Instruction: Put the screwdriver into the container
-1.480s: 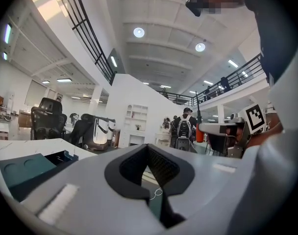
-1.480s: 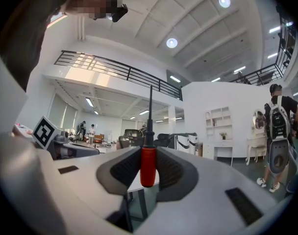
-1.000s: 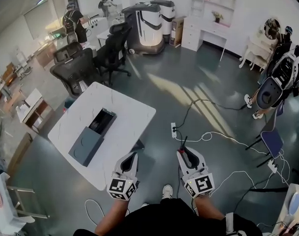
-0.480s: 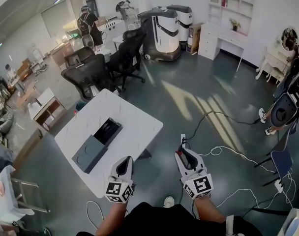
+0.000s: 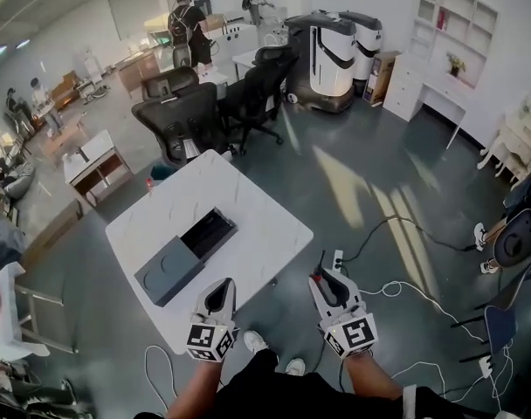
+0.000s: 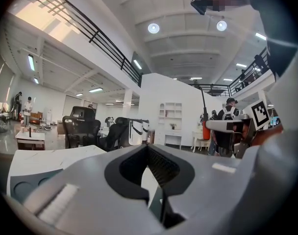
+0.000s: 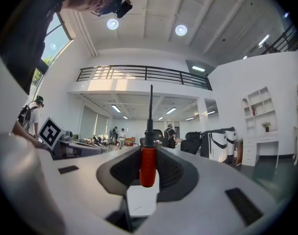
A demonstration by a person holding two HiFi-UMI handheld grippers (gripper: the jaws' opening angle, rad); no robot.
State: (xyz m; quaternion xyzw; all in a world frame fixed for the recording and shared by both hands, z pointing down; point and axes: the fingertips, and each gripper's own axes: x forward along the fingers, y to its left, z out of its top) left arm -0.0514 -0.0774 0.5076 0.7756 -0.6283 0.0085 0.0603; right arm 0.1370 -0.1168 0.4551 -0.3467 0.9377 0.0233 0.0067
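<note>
The right hand-held gripper (image 5: 323, 281) pinches the thin red-handled metal screwdriver (image 7: 147, 164) by its handle only, so it could perhaps swivel and miss the dark grey rectangular container (image 5: 171, 269), well ahead and to the left on the white worktop (image 5: 252, 206); the left hand-held gripper (image 5: 219, 298) is closed and empty.

Bright ceiling lights — fisheye edges dark, warped.

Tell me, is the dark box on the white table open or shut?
Open: in the head view the box has its black inside exposed at the far half; the grey lid sits at the near half.
</note>
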